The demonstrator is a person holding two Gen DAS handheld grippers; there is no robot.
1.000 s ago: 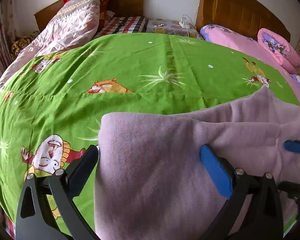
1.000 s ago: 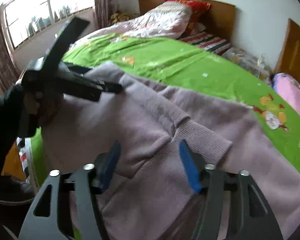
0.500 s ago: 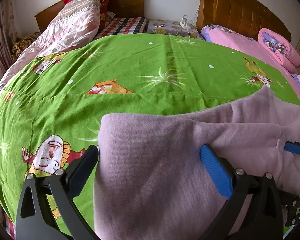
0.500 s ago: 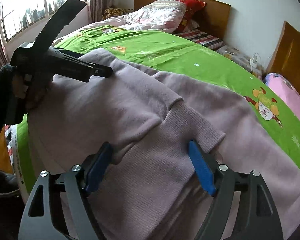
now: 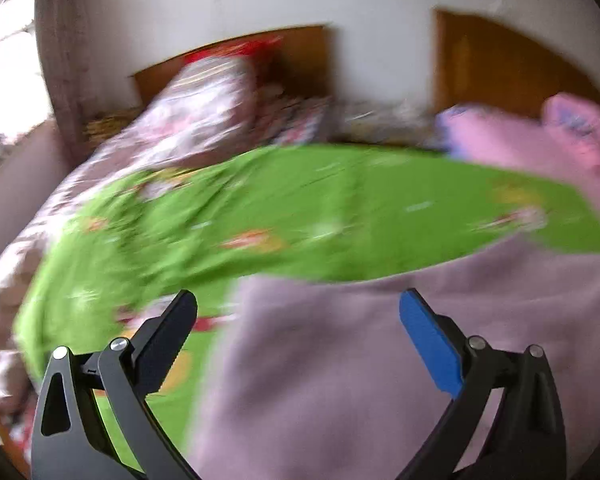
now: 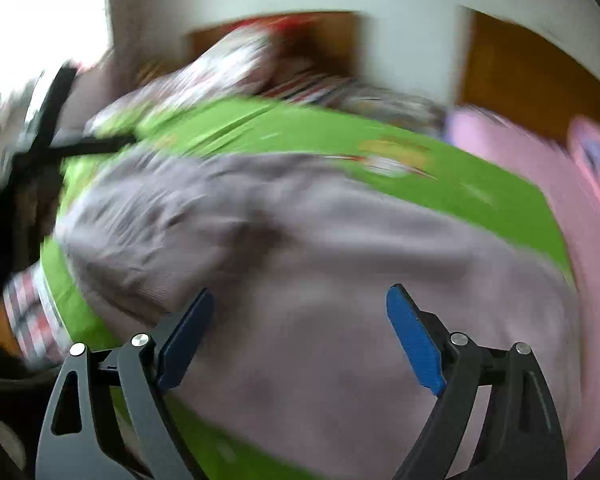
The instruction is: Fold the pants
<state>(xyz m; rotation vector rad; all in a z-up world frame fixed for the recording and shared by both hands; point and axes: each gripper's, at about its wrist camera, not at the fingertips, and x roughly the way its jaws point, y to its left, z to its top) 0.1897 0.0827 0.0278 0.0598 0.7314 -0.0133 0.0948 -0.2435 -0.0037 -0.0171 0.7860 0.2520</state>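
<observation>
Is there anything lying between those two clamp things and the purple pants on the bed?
Nothing visible. The pants lie spread on the green bedcover, right under both tools. The left tool is open above them; the right tool is opening, its pads not pressing the cloth.

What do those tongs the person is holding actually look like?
Each is a black frame with triangular cutouts and silver rivets, forking into two flat fingers. The right tongs carry blue pads on both fingers. On the left tongs only one blue pad shows; the other finger looks black from here.
</observation>
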